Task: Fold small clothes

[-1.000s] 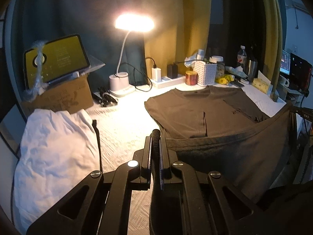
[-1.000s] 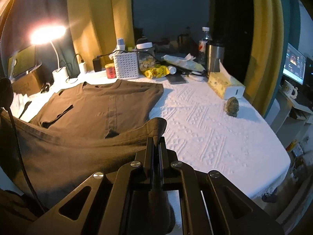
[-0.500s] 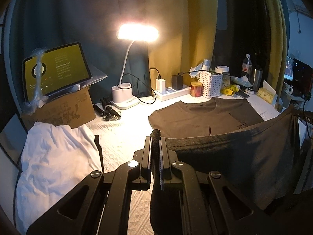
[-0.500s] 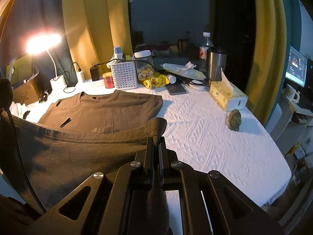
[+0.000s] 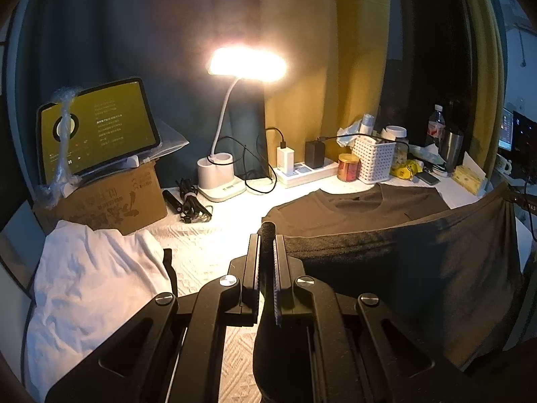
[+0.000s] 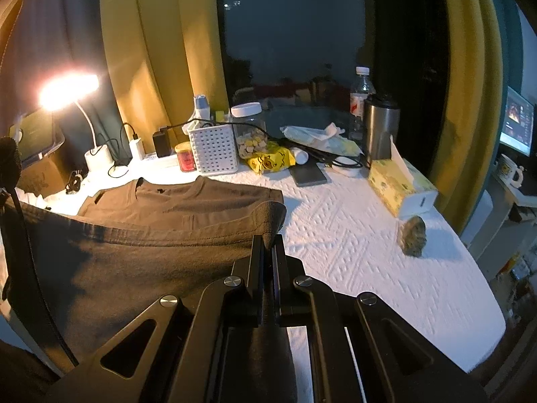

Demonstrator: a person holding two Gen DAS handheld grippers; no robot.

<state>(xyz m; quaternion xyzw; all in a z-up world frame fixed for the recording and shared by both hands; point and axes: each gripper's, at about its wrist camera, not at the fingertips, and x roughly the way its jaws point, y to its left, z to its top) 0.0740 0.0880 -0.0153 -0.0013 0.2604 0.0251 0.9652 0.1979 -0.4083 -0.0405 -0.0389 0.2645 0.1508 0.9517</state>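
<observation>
The raised hem of the dark t-shirt (image 5: 419, 268) hides its own lower body and the tablecloth (image 6: 352, 235) behind it; the tablet (image 5: 97, 127) text is too small to read; the monitor (image 6: 518, 124) is cut by the frame edge.

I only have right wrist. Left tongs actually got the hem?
Observer: Yes. The left tongs are shut on the other bottom corner of the dark shirt.
Operator: What's left of the shirt? My view cuts off there.
Observer: A crumpled white garment lies on the table, apart from the shirt.
Operator: Anything behind it?
Observer: A cardboard box with a lit tablet propped on top.
</observation>
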